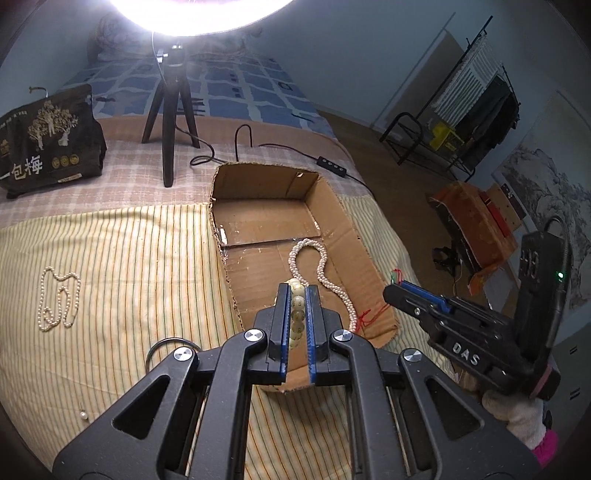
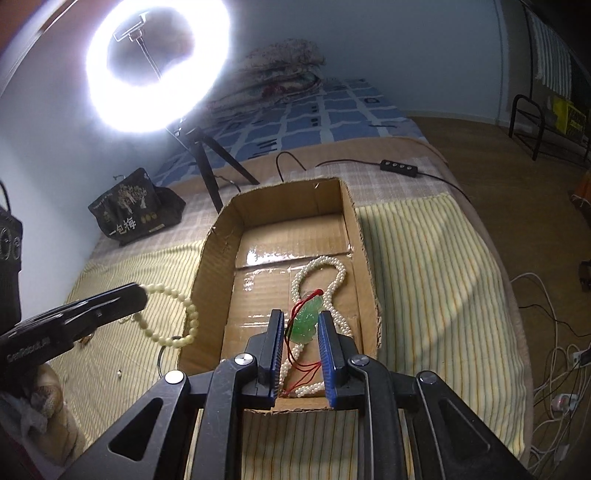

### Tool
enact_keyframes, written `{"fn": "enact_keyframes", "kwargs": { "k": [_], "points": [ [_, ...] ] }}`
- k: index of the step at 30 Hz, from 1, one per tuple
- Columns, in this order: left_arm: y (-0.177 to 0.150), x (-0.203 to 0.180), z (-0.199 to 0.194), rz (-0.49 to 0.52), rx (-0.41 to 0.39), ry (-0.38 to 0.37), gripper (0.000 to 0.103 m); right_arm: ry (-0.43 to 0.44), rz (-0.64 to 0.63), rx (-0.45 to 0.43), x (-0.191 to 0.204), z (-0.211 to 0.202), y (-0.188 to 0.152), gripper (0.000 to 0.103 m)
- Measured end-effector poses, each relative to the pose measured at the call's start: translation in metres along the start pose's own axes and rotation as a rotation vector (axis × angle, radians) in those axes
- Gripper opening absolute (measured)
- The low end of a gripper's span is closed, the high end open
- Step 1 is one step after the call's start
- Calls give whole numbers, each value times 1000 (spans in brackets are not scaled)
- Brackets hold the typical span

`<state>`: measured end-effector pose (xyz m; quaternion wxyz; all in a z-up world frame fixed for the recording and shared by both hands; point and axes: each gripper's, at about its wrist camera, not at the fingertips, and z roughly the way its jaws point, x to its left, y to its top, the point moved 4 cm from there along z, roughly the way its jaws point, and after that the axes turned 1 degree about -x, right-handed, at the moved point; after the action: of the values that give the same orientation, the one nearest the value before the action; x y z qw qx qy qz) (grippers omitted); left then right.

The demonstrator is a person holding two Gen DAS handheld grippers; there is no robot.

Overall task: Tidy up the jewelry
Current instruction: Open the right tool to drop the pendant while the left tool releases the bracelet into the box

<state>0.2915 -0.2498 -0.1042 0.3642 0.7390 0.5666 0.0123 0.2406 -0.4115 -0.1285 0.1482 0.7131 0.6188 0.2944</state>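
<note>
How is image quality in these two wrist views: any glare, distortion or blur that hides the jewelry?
Left wrist: ring light blows out the top edge; fisheye bends the cardboard box; the bead bracelet stays sharp. Right wrist: ring light halo, glare on the taped box floor, yet the green pendant and pearl necklace read clearly.

**Around the bed**

A lit ring light point(image 2: 157, 66) stands on a black tripod point(image 1: 170, 114) on the bed. A dark snack bag point(image 1: 48, 142) sits left of it. A cable's inline switch point(image 2: 399, 166) lies on the checked blanket point(image 1: 122, 177). A metal rack point(image 1: 476, 110) stands across the floor.
</note>
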Motion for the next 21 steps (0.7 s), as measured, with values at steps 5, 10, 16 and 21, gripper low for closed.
{"fn": "enact_keyframes", "kwargs": {
  "k": [5,10,16,21],
  "points": [
    [2,3,15,-5,15,15,5,2,-6,20,-1,7,-5,17],
    [2,6,23,-2,30,27,5,4,-8,30,-2,11,-8,20],
    [2,5,20,22,26,29,5,-10,-13,19,1,10,-6,31],
    [0,7,9,47,14,56,5,-20,-20,12,6,7,-6,44]
  ]
}}
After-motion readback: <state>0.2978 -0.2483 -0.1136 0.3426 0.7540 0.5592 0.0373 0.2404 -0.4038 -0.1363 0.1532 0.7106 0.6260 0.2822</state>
